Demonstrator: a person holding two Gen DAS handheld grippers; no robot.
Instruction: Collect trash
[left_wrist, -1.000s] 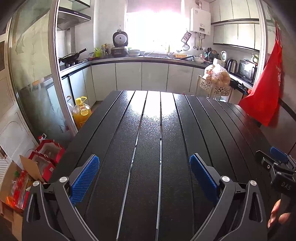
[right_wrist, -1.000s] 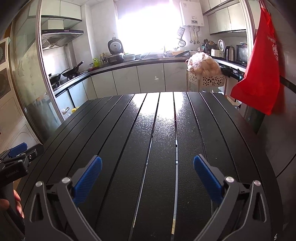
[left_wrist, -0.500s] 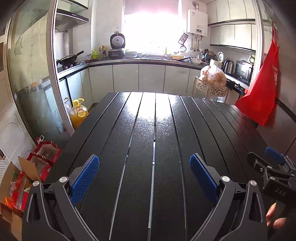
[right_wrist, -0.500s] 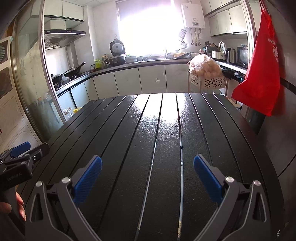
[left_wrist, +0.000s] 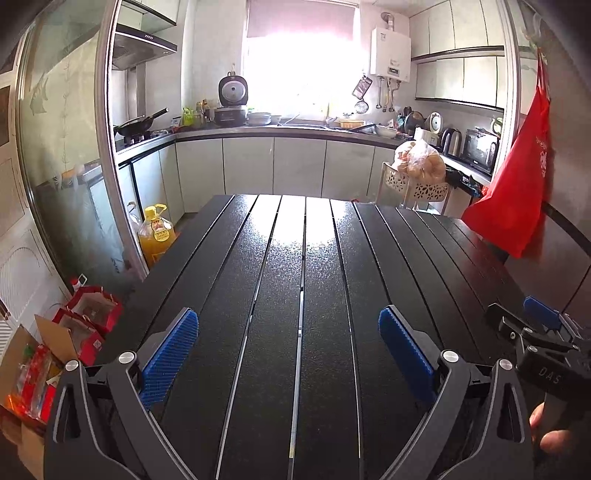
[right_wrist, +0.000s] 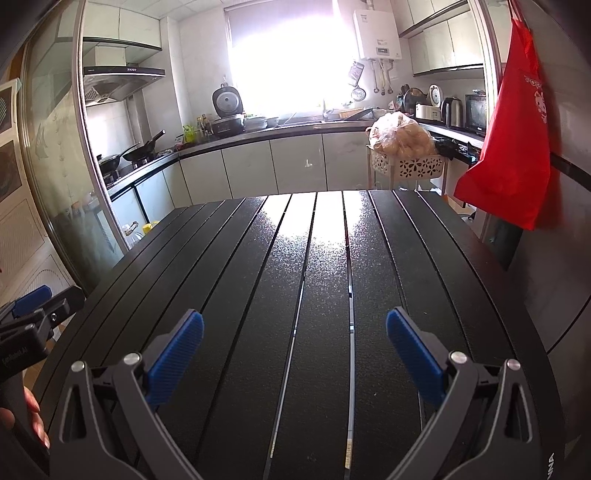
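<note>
No trash shows on the slatted table (left_wrist: 295, 332), so I judge collecting either finished or not begun. On the floor at left sit boxes (left_wrist: 55, 343) and an oil jug (left_wrist: 157, 236). The left gripper (left_wrist: 288, 343) and right gripper (right_wrist: 295, 343) both gape, empty. At right hangs a red bag (right_wrist: 513, 147), nothing obstructing.

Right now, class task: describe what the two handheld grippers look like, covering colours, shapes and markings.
The left gripper and right gripper match: black angular arms, silver pivot bolts, ribbed blue finger pads. From the left view, the right gripper's body reads "DAS". Bare fingers show; no sleeves or cables are visible.
</note>
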